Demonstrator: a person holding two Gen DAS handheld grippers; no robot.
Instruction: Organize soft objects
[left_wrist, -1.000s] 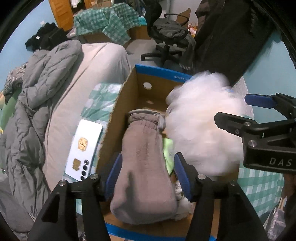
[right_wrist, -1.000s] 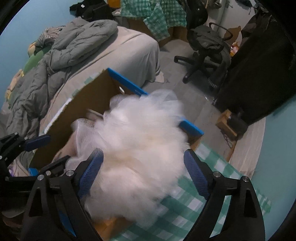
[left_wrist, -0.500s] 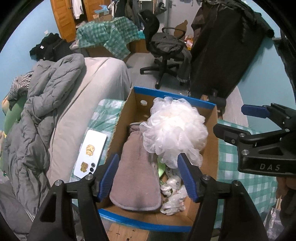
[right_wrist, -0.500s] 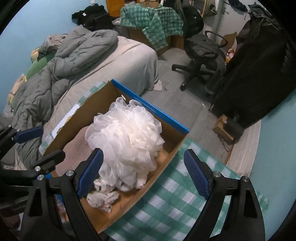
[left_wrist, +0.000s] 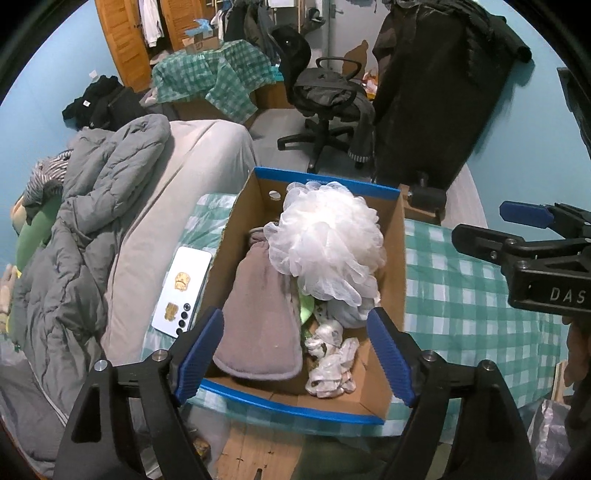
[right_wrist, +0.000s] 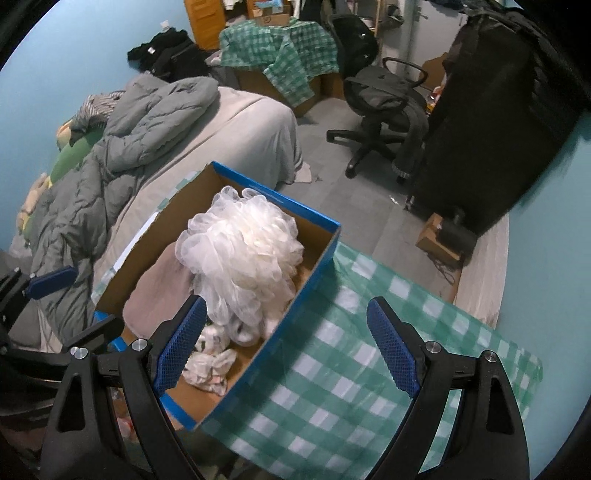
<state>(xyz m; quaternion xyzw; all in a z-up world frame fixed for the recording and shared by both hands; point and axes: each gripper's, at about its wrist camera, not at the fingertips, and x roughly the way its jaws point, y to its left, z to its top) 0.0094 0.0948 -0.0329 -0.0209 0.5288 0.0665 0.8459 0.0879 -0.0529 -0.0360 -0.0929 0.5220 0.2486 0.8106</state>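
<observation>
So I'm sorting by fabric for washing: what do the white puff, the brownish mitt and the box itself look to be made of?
The white puff looks like gathered nylon mesh: sheer, ruffled, slightly glossy. The brownish mitt seems to be fleece or terry, matte and finely napped, though the weave is too small to tell. The box is plain brown cardboard with blue edges.

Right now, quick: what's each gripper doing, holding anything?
Left gripper: open, empty, hovering over the cardboard box.
Right gripper: open, empty; the white bath pouf lies in the box.
</observation>
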